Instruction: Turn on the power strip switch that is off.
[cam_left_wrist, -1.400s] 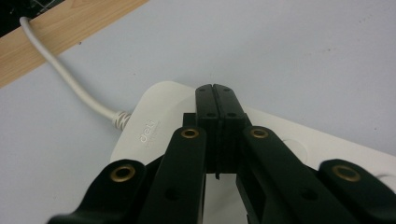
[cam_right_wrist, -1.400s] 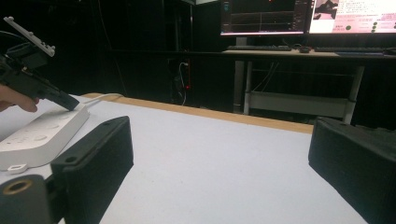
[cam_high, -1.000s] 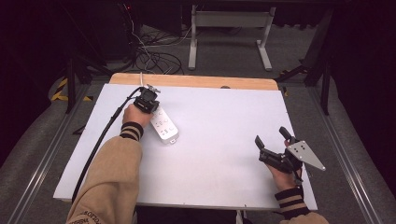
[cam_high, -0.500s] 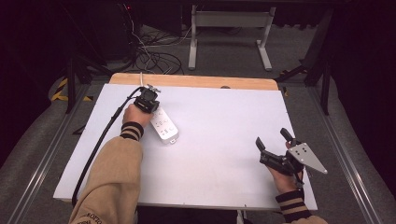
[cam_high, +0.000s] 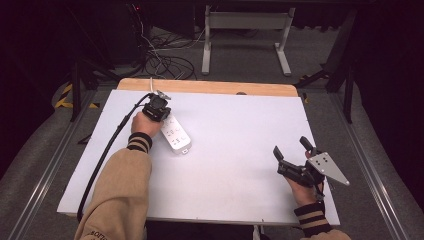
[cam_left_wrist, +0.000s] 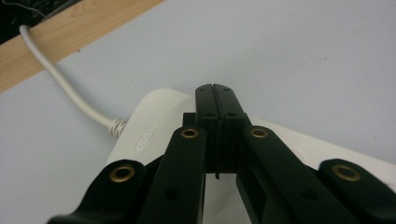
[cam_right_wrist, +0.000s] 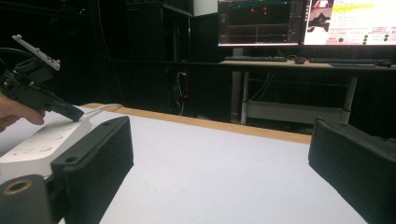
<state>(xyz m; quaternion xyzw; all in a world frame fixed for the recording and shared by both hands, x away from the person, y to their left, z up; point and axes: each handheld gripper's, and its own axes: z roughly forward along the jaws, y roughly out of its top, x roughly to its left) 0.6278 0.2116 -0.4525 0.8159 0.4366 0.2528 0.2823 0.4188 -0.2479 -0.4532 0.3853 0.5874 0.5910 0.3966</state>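
A white power strip (cam_high: 175, 136) lies at an angle on the left half of the white table (cam_high: 240, 130); its white cable (cam_left_wrist: 60, 79) runs off over the wooden back edge. My left gripper (cam_high: 161, 116) is shut, jaws pressed together with nothing between them, and its tip (cam_left_wrist: 215, 91) rests on the far end of the power strip (cam_left_wrist: 154, 121), near the cable. My right gripper (cam_high: 290, 146) hovers open over the right front of the table, holding nothing. In the right gripper view its jaws (cam_right_wrist: 224, 154) stand wide apart, with the power strip (cam_right_wrist: 42, 144) and the left gripper (cam_right_wrist: 70, 112) far to the left.
A bare wooden strip (cam_high: 210, 87) edges the table's back. Behind it are tangled cables (cam_high: 165, 60) on the floor and a metal table frame (cam_high: 245, 30). Monitors (cam_right_wrist: 303, 21) stand on a desk beyond the table.
My right gripper has drifted slightly toward the front right corner, still open. The left gripper and the power strip have stayed put.
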